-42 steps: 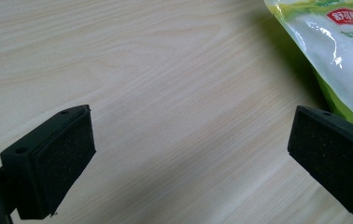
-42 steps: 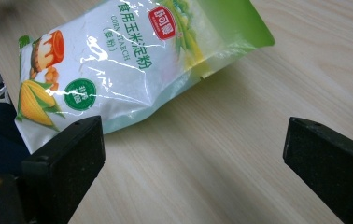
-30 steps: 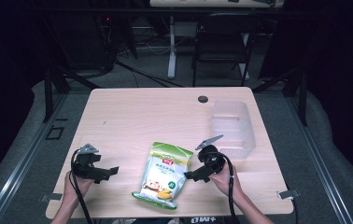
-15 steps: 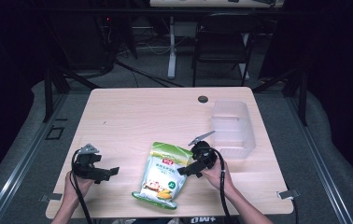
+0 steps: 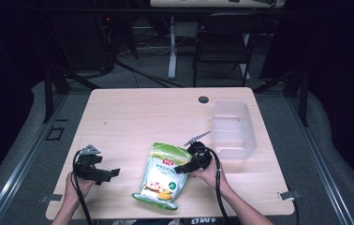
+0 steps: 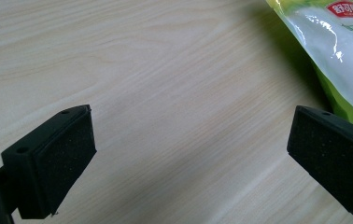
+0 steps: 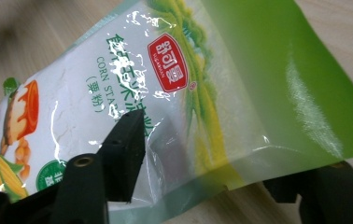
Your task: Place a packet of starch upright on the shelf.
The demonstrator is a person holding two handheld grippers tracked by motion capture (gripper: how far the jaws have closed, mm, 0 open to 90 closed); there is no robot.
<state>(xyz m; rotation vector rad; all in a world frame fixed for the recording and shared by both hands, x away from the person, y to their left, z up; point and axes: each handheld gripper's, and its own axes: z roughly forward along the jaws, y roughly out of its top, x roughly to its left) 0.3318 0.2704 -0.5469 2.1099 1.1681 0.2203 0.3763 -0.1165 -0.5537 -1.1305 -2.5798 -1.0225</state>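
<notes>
A green-and-white glossy plastic pouch of corn starch (image 5: 162, 175) lies flat on the pale wood tabletop (image 5: 142, 117), close to the near edge and roughly midway along it. The right tongs (image 5: 180, 168) are at the pouch's right-hand edge: in the right gripper view one black jaw lies on top of the printed face and the other sits beneath the edge, so they straddle the pouch, but I cannot tell whether they have clenched on it. The left tongs (image 5: 114, 173) rest released near the near-left corner, jaws wide apart over bare wood, with the pouch just beside one jaw in the left gripper view. A clear plastic rectangular bin (image 5: 232, 128) stands near the right edge, apart from the pouch.

The main risk, as I judge it, is the bite itself. The film is slick and the powder inside shifts, so a pinch on one edge alone could slip off, or the pouch could sag and swing once lifted. The unsupported far end might drag across the tabletop or catch the bin's wall if carried that way.
</notes>
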